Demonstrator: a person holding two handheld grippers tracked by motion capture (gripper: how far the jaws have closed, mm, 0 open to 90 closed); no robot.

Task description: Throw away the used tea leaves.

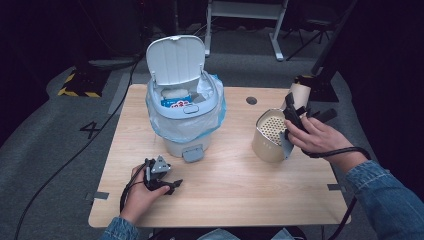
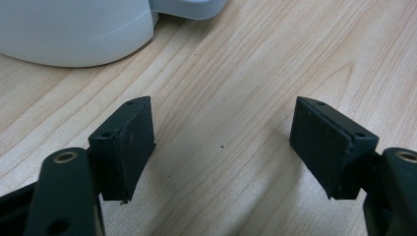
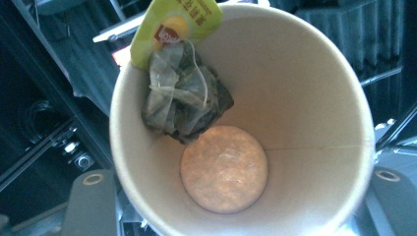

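While the right gripper (image 1: 296,116) holds a paper cup (image 1: 300,92) up off the wooden table (image 1: 235,185) in the high view, it sits just past a metal strainer pot (image 1: 270,135). The left gripper (image 1: 162,180) rests low on the table near the front edge, by the foot pedal of a pale blue trash bin (image 1: 185,107). The bin's lid stands open, and a plastic bag lines it with some packets inside. Around the table the room is dark, with grey carpet and a white desk frame at the back.

Seen from the left gripper view, the two black jaws stand wide apart with nothing between them, just bare wood and the bin's base (image 2: 74,29).

Looking into the right gripper view, the paper cup (image 3: 295,98) is squeezed between the jaws. A wet tea bag (image 3: 184,98) sticks to the inside wall, its green tag (image 3: 174,27) hanging over the rim.

I think the cup is light and soft, so a hard squeeze would crush it. Holding its side, not the thin rim, seems best.
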